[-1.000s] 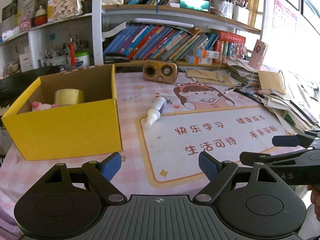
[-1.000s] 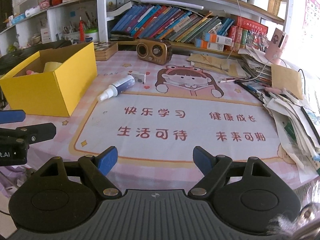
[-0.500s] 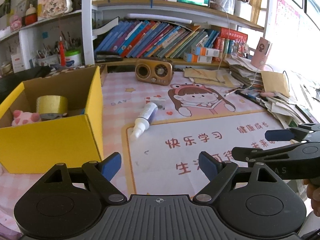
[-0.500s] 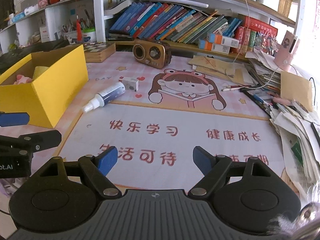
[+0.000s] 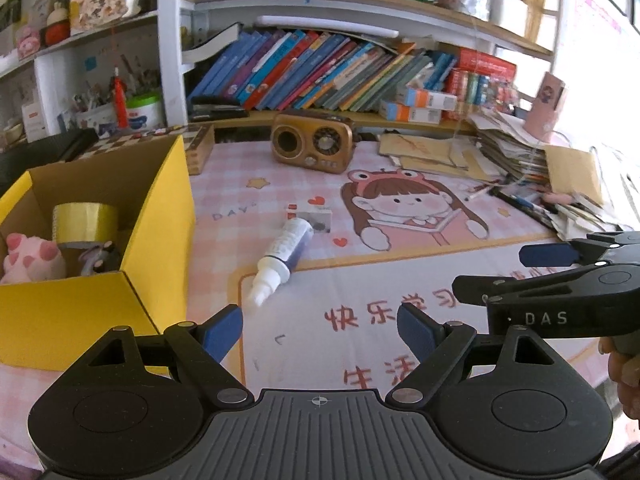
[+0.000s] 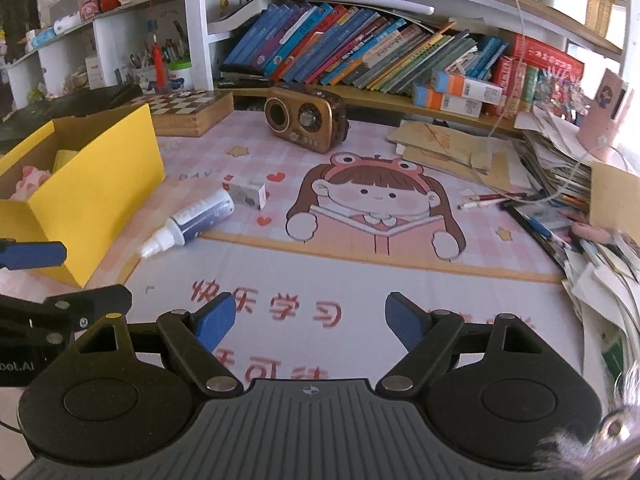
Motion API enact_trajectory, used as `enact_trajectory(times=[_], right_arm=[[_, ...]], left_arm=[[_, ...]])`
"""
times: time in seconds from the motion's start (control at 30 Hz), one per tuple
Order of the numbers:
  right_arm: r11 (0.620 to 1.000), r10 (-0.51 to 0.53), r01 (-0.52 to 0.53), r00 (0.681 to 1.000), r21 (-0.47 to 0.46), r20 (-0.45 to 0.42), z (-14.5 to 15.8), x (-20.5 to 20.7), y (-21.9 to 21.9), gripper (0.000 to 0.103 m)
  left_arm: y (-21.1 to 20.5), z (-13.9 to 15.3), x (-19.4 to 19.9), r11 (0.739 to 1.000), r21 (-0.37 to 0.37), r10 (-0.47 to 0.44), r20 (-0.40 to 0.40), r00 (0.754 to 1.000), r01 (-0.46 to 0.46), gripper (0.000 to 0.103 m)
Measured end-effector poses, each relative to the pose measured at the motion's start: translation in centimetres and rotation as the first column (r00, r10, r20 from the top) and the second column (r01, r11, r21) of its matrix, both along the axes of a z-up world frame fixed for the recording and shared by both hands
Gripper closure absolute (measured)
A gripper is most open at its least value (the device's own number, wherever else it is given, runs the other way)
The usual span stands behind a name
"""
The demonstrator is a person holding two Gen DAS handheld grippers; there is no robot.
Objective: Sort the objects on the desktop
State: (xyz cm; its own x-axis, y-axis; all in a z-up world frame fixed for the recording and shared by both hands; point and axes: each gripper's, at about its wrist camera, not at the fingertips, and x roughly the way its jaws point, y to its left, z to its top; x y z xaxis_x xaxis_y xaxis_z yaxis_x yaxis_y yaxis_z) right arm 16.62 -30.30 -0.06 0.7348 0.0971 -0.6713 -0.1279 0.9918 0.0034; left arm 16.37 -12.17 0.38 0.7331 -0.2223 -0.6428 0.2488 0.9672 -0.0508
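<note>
A white squeeze bottle [image 5: 282, 256] lies on its side on the pink desk mat, nozzle toward me; it also shows in the right wrist view [image 6: 192, 222]. A small white box [image 5: 316, 218] lies just behind it, also in the right wrist view [image 6: 248, 193]. A yellow cardboard box [image 5: 160, 216] at the left holds a tape roll [image 5: 86, 222], a pink plush [image 5: 30, 258] and a small dark item. My left gripper [image 5: 320, 330] is open and empty, short of the bottle. My right gripper [image 6: 308, 320] is open and empty over the mat.
A brown retro radio [image 5: 312, 142] stands at the back of the mat. A wooden chessboard box [image 6: 188, 110] sits behind the yellow box. Stacks of papers and pens [image 6: 580, 208] crowd the right side. Bookshelves line the back.
Both grippers have moved forward over the mat toward the bottle and radio. The yellow box has slid left in the left wrist view. Both stay open.
</note>
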Motion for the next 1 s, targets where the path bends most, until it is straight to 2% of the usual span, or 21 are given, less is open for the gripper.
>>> enact_trajectory(times=[0.13,0.53,0.77,1.0], right_arm=[[0.999,0.033,-0.033,0.999,0.014,0.005,0.0,1.9,-0.6,0.024],[0.990,0.137,-0.138,0.990,0.028,0.026,-0.1,8.0,-1.9,0.029],[0.980,0.197,-0.197,0.980,0.026,0.026,-0.7,11.7,-1.9,0.032],[0.966,0.254,-0.255,0.967,0.031,0.023,-1.3,15.3,-0.9,0.036]], left_arm=[[-0.4,-0.1,1.2,0.999,0.011,0.034,-0.006,0.999,-0.034,0.018],[-3.3,-0.9,5.5,0.996,0.077,0.051,-0.008,0.999,-0.050,0.019],[-3.5,-2.0,8.7,0.992,0.089,0.093,-0.024,0.995,-0.091,0.020],[-3.0,-4.4,12.0,0.987,0.092,0.139,-0.073,0.988,-0.132,0.033]])
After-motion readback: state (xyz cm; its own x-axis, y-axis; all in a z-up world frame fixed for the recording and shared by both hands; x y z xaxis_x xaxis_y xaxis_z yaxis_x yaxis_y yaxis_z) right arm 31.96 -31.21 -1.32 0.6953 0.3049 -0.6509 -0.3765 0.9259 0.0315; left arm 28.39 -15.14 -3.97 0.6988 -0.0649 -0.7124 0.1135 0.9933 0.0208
